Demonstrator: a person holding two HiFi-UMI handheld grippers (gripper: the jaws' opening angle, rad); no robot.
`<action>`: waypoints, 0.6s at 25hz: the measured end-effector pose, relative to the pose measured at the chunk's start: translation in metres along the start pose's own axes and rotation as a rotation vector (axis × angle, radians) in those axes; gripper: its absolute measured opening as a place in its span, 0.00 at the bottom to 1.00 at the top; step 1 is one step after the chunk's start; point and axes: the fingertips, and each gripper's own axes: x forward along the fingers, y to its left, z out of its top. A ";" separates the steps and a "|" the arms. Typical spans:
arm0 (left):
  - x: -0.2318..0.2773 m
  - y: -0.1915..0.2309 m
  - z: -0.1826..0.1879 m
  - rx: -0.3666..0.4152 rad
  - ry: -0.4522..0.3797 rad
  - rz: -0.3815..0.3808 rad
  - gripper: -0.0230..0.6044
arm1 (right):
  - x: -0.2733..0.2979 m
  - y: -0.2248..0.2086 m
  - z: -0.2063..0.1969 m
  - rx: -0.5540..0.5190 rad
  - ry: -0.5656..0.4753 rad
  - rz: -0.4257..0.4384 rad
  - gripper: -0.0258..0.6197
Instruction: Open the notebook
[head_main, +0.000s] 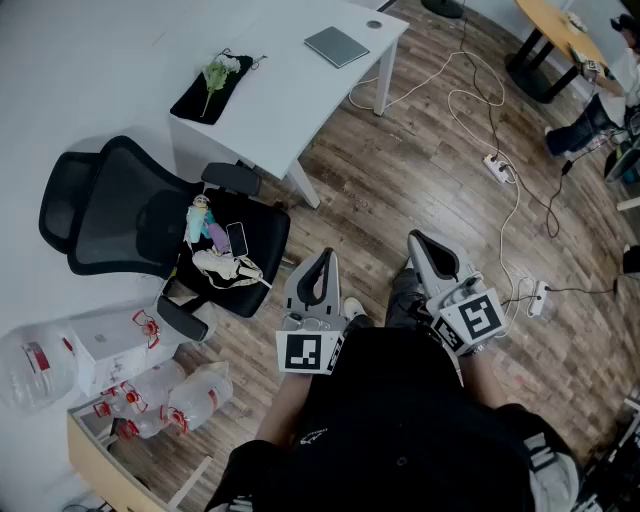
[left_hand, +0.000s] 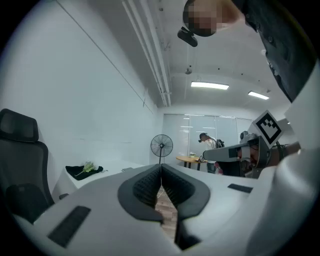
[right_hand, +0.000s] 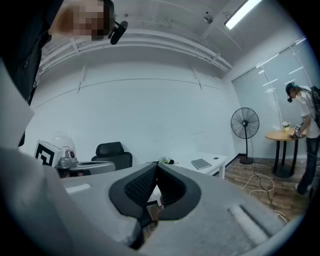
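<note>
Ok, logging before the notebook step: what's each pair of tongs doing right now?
Left tongs: closed, holding nothing.
Right tongs: closed, holding nothing.

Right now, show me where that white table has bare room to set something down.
The table is bare between the black cloth and the gray notebook. The chair seat is crowded: a phone and other small things.
</note>
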 end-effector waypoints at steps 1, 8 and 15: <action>-0.003 0.000 0.002 -0.016 -0.010 0.001 0.05 | -0.001 0.005 0.000 -0.008 -0.001 0.000 0.05; -0.020 -0.002 0.005 -0.012 -0.031 -0.017 0.05 | -0.012 0.021 0.003 -0.030 -0.011 -0.024 0.05; -0.020 -0.003 0.010 -0.004 -0.052 -0.007 0.05 | -0.018 0.019 0.007 -0.046 -0.018 -0.032 0.05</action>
